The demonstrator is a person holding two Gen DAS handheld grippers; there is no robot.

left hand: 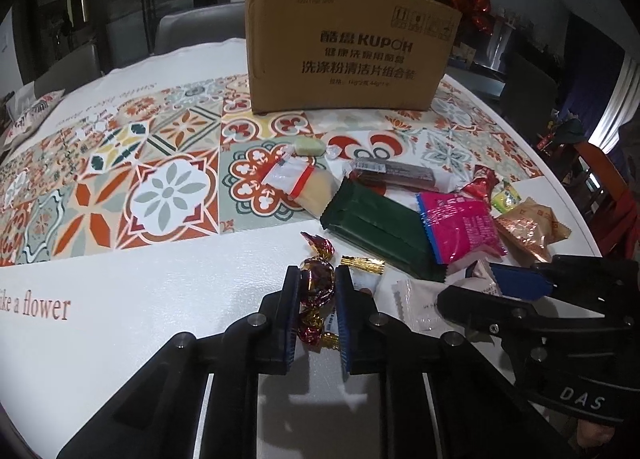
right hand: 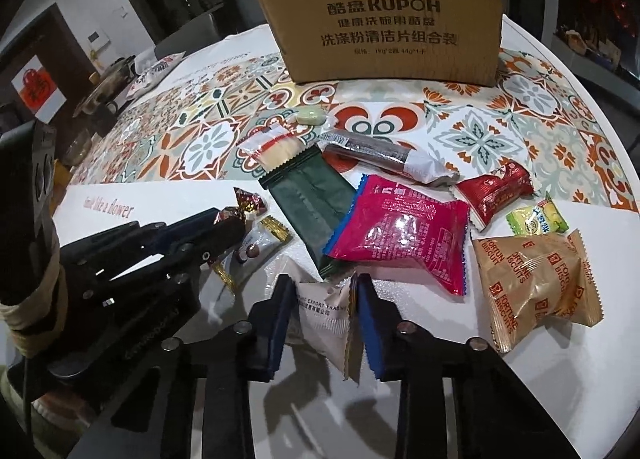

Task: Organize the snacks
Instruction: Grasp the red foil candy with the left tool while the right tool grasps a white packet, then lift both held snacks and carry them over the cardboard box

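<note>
- Between the pads of the left gripper (left hand: 317, 301): a foil-wrapped candy (left hand: 318, 286) with twisted ends, clamped across its round middle. Probably light and firm at the core; the foil is slick and crinkles, so the middle is the better hold, not the twists.
- Between the pads of the right gripper (right hand: 322, 321): a white sachet (right hand: 324, 319), pinched across its width, its upper edge puckered. Judged light, soft and easily crushed; a grip near the sealed edge would spare the contents.
- Just ahead of both grippers: the remaining snacks lie loose on the table (left hand: 120, 339), namely a dark green pack (right hand: 308, 203), a pink pack (right hand: 400, 231) overlapping it, a red pack (right hand: 494, 195) and a gold biscuit pack (right hand: 536, 291).
- Well beyond the pile: an upright cardboard box (right hand: 384, 27), likely the container. Its inside is not visible.
</note>
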